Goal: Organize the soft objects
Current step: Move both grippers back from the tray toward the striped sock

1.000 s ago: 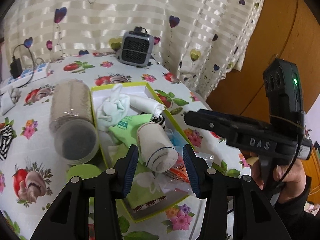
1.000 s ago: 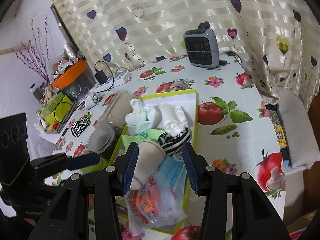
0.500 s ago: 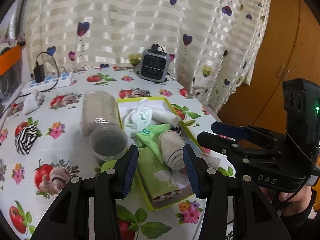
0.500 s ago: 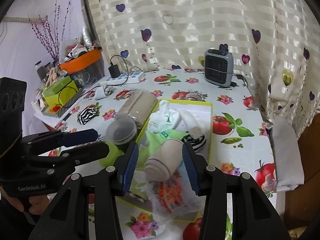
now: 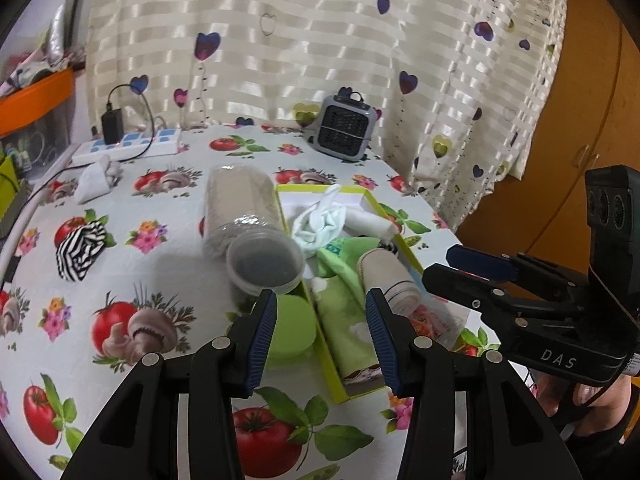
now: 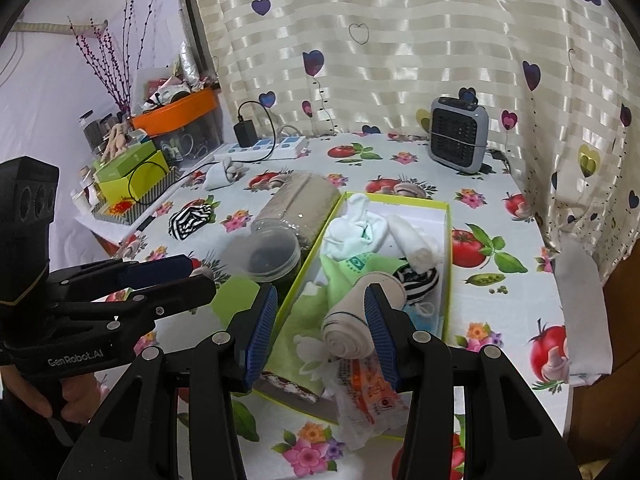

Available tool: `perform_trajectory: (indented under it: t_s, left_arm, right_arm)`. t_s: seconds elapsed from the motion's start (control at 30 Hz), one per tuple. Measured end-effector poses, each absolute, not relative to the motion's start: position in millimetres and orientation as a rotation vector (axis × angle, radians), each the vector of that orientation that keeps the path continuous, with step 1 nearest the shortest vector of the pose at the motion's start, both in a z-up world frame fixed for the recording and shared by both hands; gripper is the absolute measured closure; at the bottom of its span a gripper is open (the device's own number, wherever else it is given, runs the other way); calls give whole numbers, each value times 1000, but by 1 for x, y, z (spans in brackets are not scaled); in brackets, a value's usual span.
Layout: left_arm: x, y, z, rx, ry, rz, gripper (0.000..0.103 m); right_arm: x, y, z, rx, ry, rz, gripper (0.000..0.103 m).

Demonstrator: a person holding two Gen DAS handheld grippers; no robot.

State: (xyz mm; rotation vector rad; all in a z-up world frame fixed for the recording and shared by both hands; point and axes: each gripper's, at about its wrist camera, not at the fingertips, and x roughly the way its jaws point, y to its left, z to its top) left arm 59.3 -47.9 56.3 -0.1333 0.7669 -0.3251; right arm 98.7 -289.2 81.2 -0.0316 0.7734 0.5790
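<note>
Well, both jaws spread empty, box (image 6: 447, 236) rim below, tablecloth (image 5: 120, 288) leftward

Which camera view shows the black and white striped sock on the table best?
The left wrist view shows the striped sock best: it lies in the open on the tablecloth, large and unobstructed. In the right wrist view the same sock is also fully visible, but smaller and farther away, beyond the left gripper.

You see a glossy printed oilcloth on the counter (image 5: 168, 264), a clear plastic jar (image 5: 248, 224), and a ribbed cloth beige sock roll (image 6: 360, 312).
</note>
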Motion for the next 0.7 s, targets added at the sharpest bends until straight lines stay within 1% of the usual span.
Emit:
perform_trajectory:
  t_s: [0.7]
  left_arm:
    - [49, -8, 42, -188, 780, -211, 58]
  right_arm:
    - [94, -279, 66, 4, 807, 625, 56]
